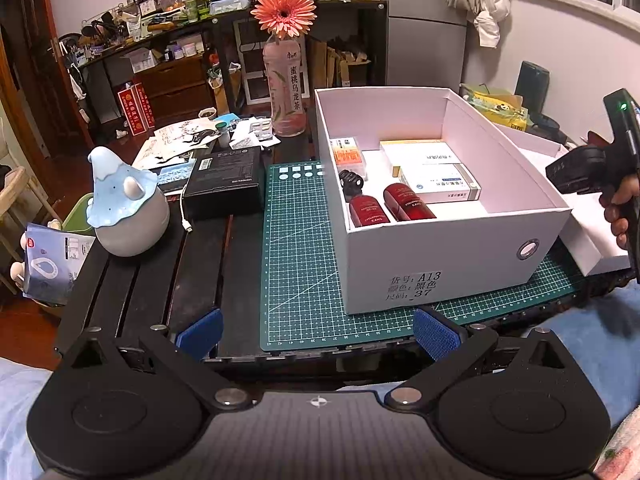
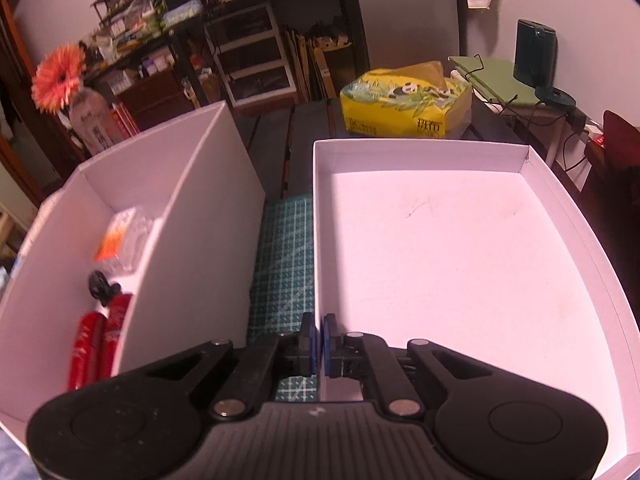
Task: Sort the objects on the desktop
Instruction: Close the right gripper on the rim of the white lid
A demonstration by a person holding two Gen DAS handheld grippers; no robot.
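A green gridded cutting mat [image 1: 296,264] is laid on the dark slatted bench [image 1: 160,280]. A deep white cardboard box [image 1: 440,256] is set on the mat; two red bottles [image 1: 390,206] and flat white cartons [image 1: 436,172] are held inside. A shallow white box lid [image 2: 460,248] is placed just right of it. A blue-capped ceramic figure [image 1: 124,212] is stood well left.

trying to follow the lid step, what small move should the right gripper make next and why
Probably lift the box lid by its left wall and carry it over the white shoebox. The right gripper looks shut on that wall, the shoebox already holds the red bottles and medicine boxes, and the left gripper hangs open, empty.
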